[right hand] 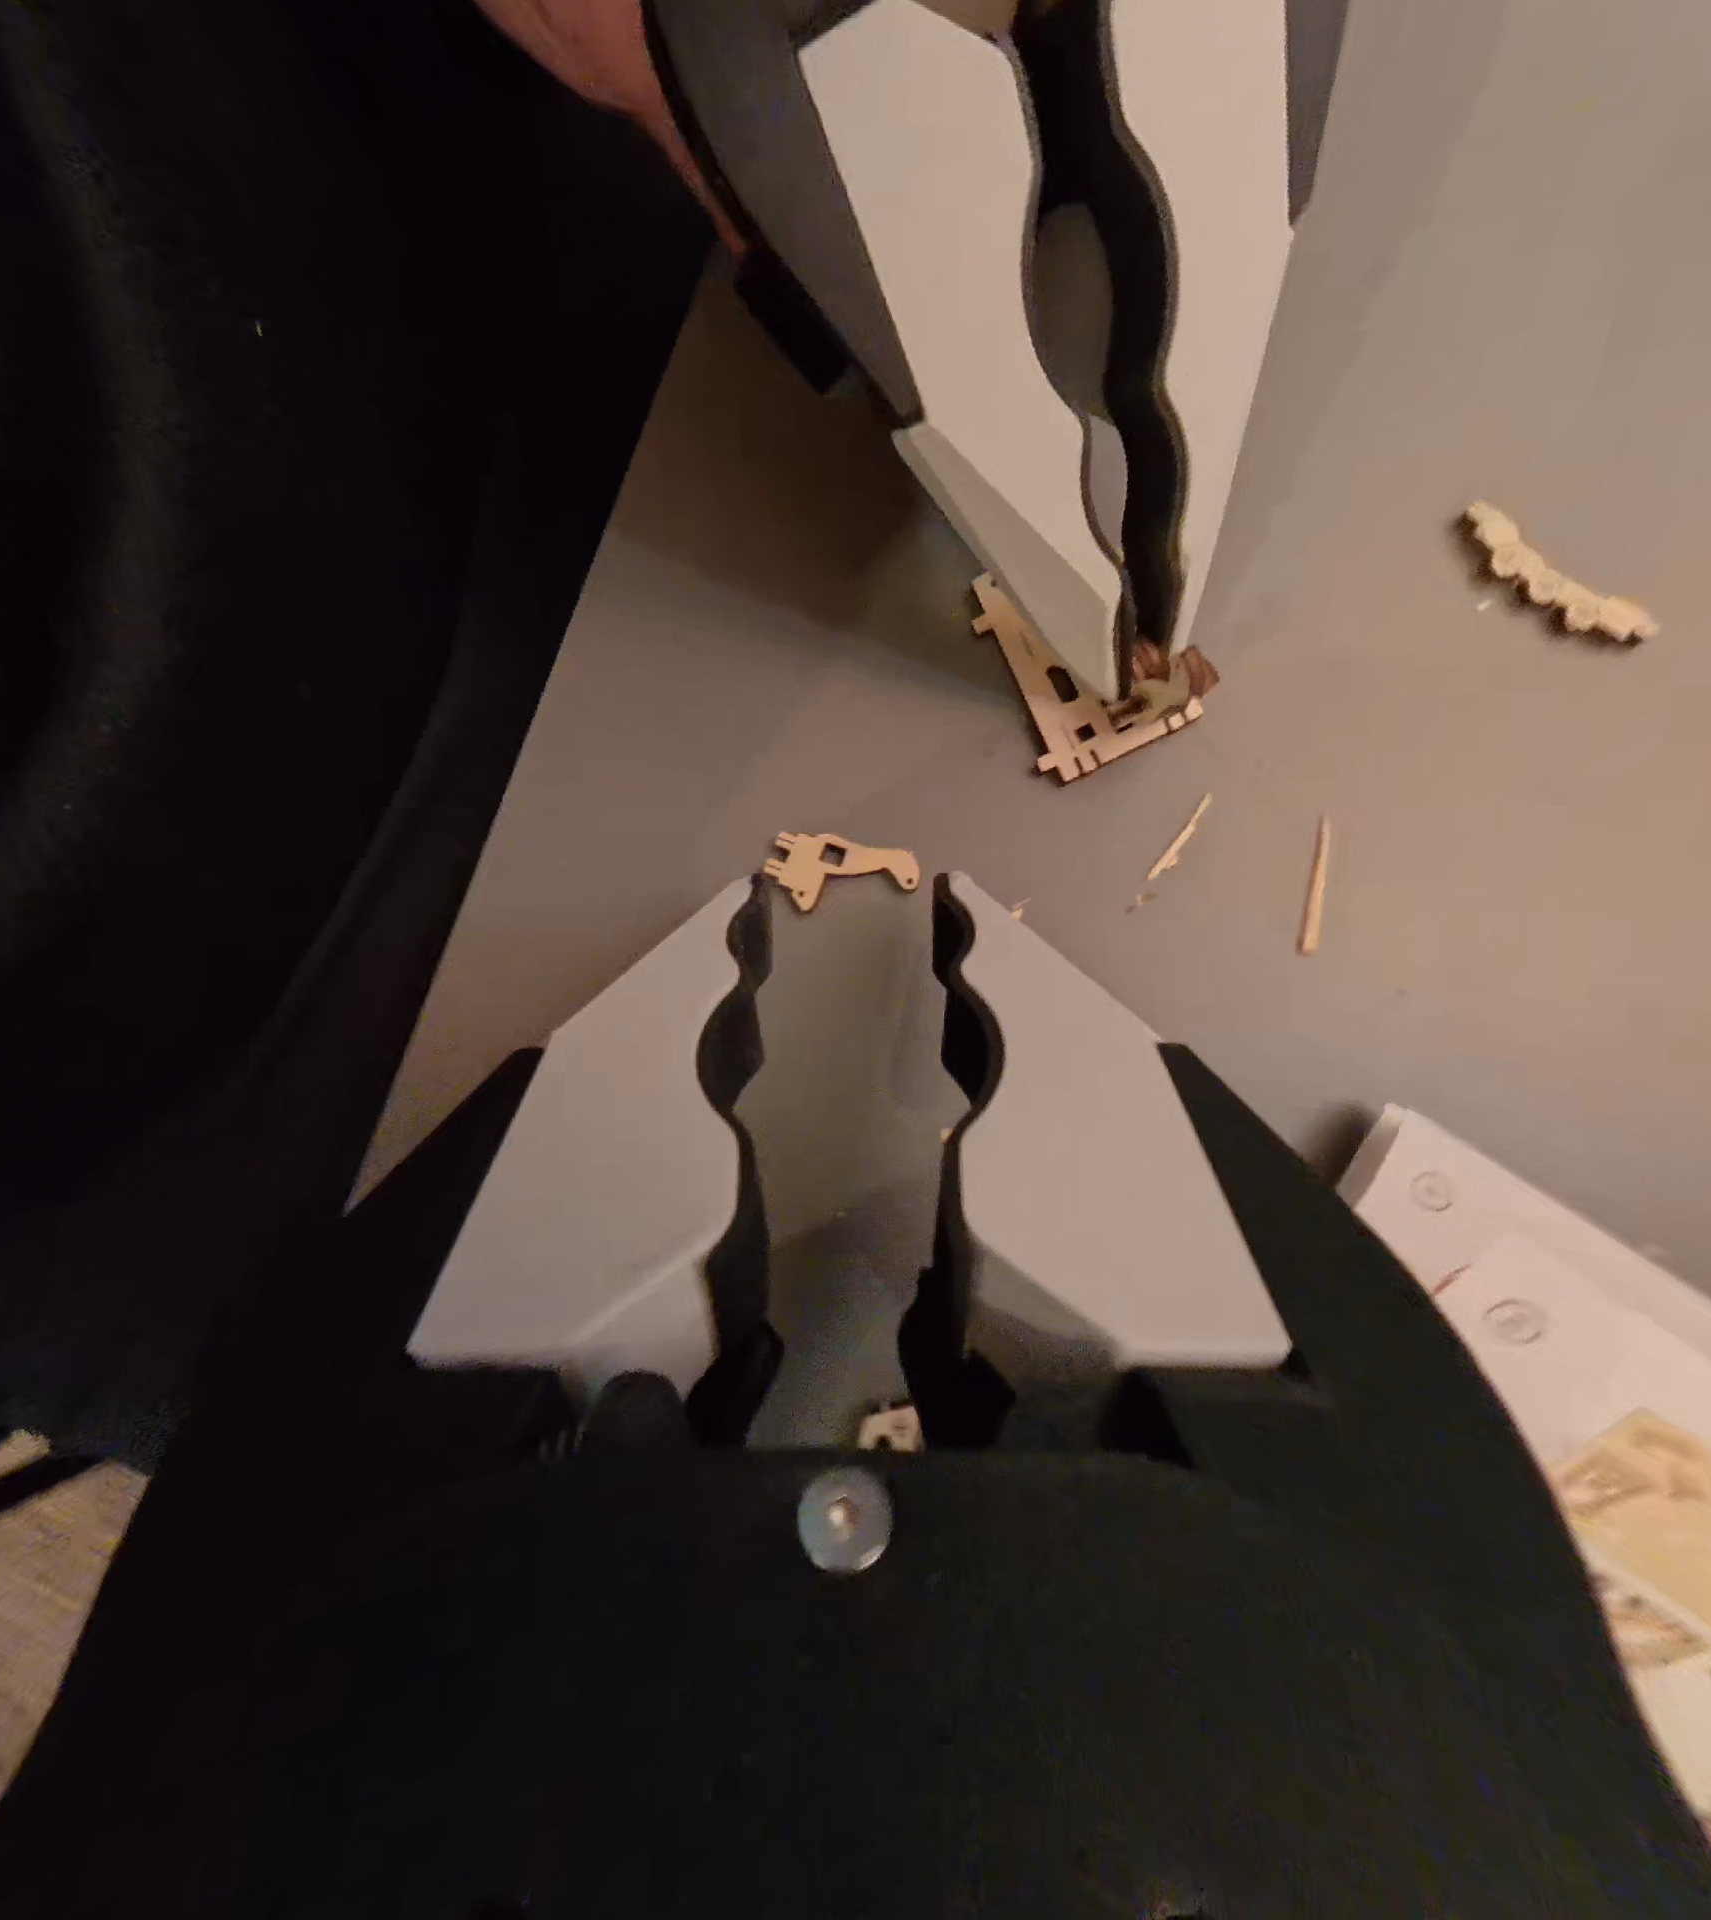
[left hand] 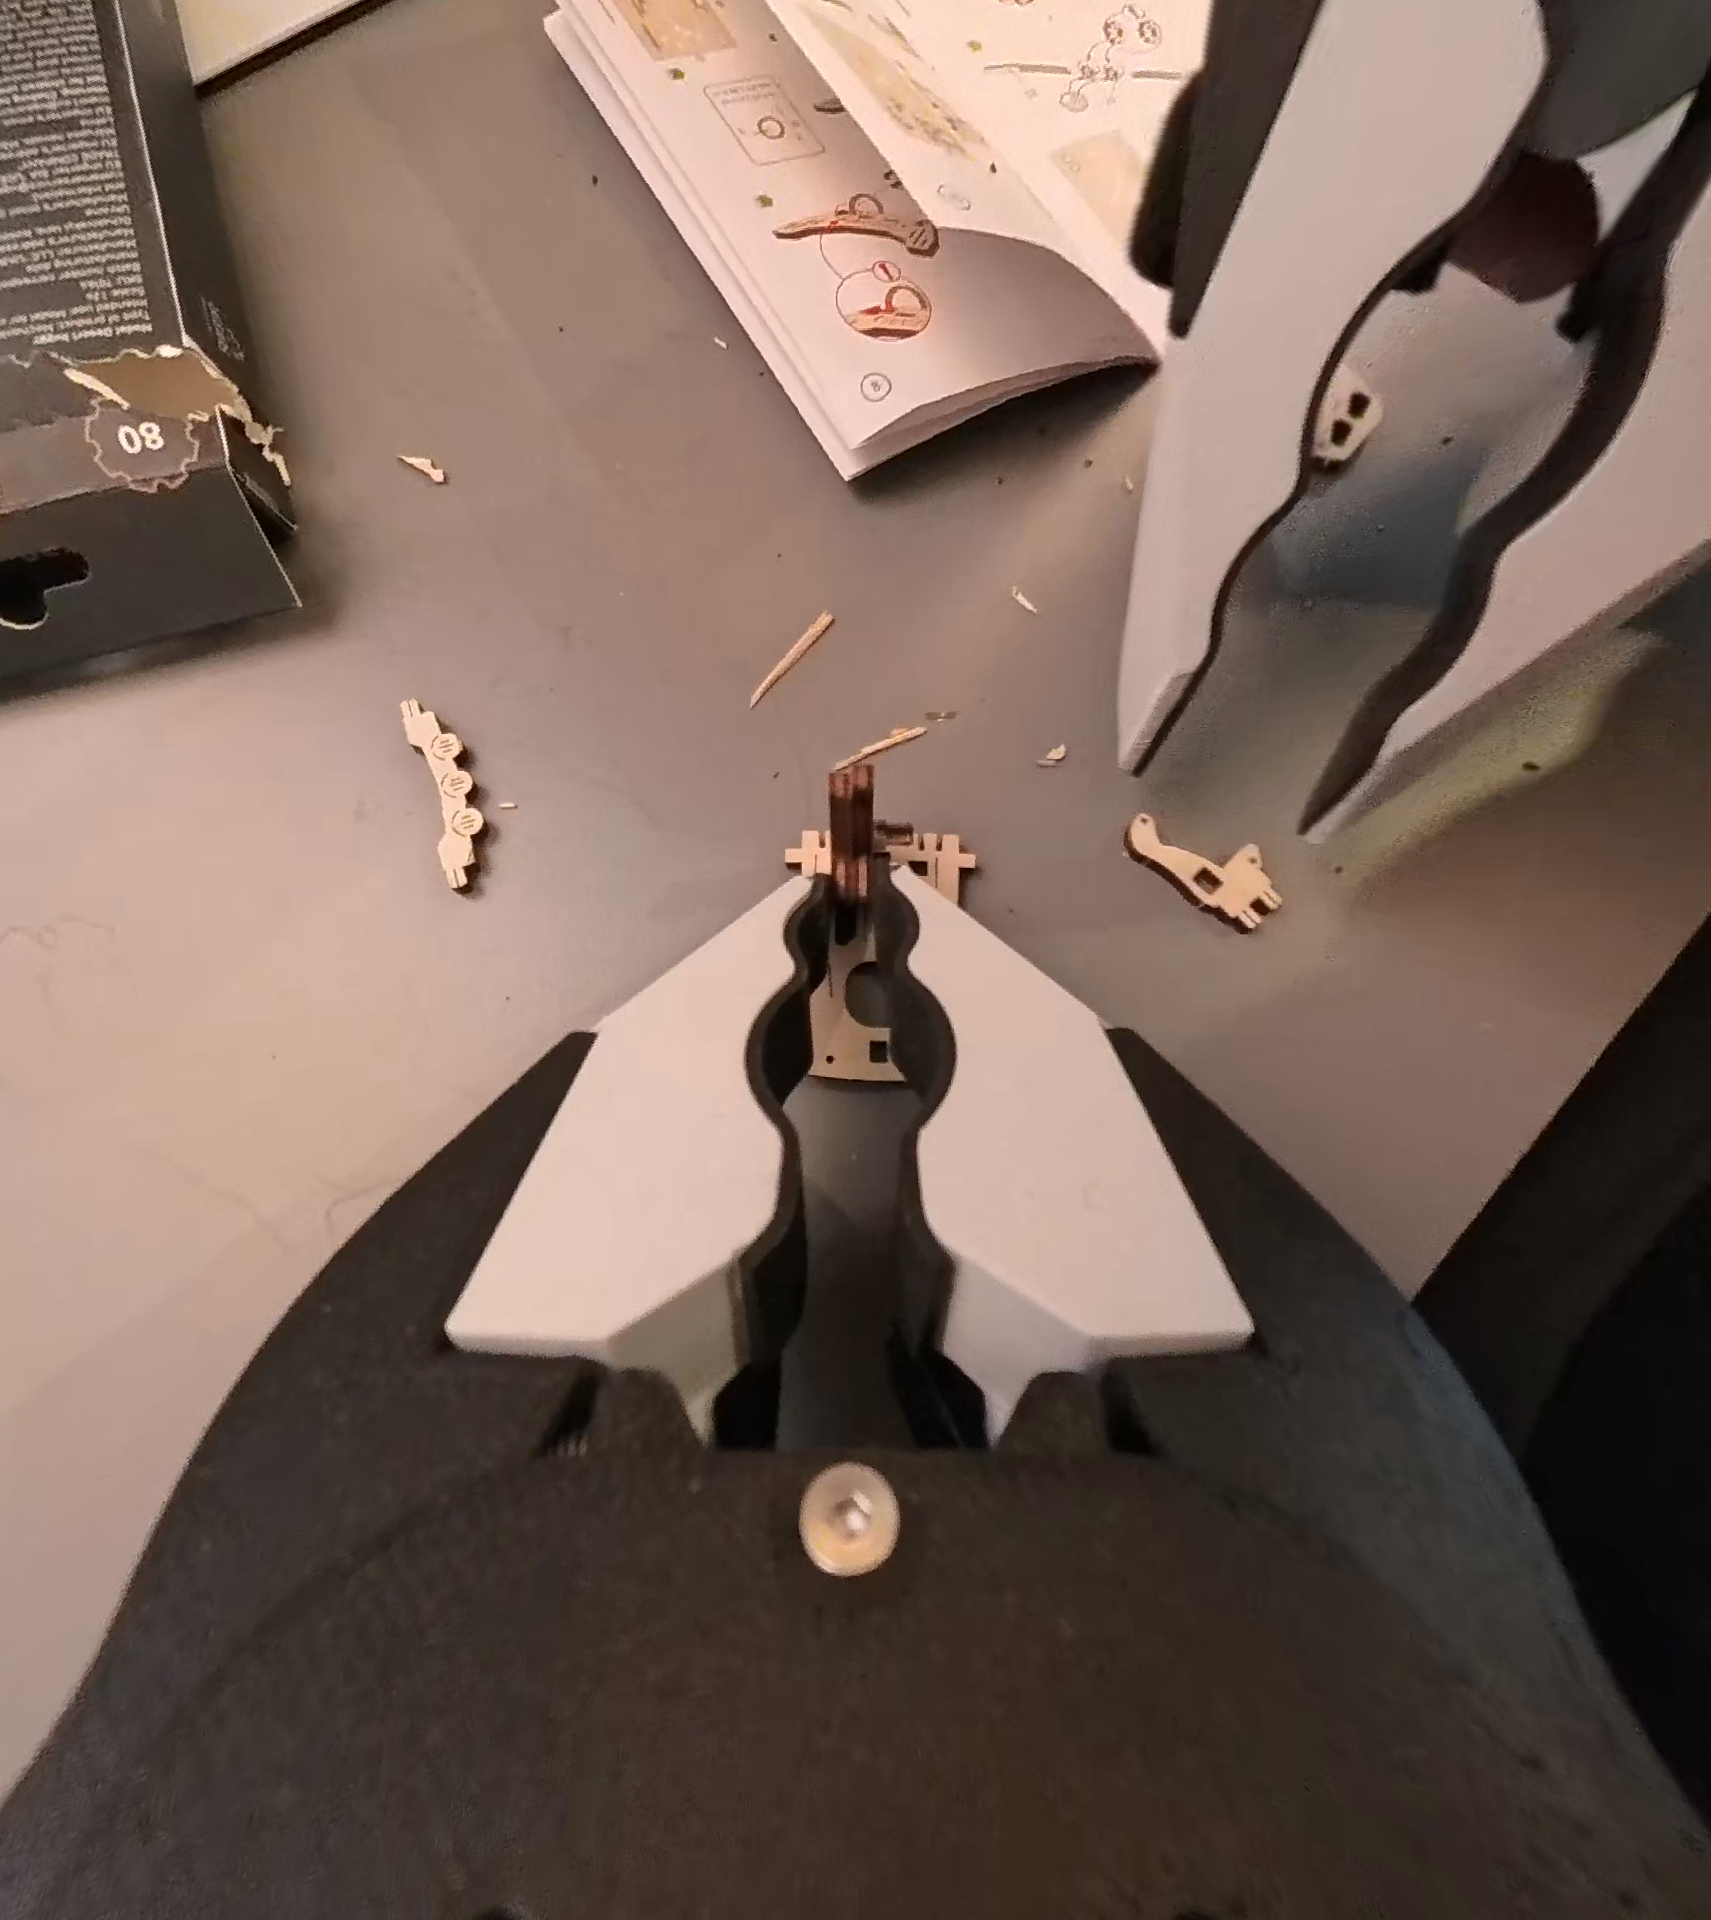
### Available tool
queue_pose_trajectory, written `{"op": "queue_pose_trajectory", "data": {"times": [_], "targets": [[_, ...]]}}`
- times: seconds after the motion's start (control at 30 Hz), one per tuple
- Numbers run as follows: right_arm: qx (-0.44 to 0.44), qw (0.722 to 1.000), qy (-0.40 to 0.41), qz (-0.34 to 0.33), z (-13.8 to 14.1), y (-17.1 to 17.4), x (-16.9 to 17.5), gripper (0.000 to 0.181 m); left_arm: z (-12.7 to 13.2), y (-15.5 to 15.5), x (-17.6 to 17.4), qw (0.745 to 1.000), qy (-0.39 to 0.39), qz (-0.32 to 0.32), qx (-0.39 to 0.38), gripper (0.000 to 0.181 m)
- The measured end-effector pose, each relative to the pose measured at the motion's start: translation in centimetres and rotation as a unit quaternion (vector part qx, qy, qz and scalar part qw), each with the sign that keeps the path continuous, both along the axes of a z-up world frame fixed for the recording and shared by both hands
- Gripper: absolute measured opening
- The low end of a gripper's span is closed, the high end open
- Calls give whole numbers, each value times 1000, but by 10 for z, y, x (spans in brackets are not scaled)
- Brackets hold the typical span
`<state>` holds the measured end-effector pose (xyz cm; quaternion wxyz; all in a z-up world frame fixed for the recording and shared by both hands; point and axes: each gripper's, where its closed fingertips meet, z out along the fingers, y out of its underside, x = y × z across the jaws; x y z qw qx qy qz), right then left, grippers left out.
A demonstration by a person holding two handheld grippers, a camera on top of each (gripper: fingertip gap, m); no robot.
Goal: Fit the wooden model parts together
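Plywood first: I have the left gripper (left hand: 846, 883) clamped on a small upright piece (left hand: 853, 821), pressing it into the flat slotted plate (right hand: 1090, 717) lying on the grey bench (left hand: 207, 1039), so the plate stays pinned. My right gripper (right hand: 846, 899) hovers with jaws apart and empty, just short of the hooked loose part (right hand: 835, 862), likely next. A curved strip (left hand: 448, 795), splinters and the booklet (left hand: 830, 260) lie around.
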<state>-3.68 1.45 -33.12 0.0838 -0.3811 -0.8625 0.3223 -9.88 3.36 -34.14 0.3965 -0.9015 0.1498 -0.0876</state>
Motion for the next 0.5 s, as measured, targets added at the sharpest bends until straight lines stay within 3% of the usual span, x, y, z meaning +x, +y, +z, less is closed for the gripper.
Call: {"op": "queue_pose_trajectory", "data": {"times": [0.27,0.5], "targets": [[37,992,-28,120,-13,-7,-6,5,0,0,0,1000,3,0,1,6],[12,997,-60,46,-14,-2,-2,2,0,0,0,1000,2,0,1,6]]}}
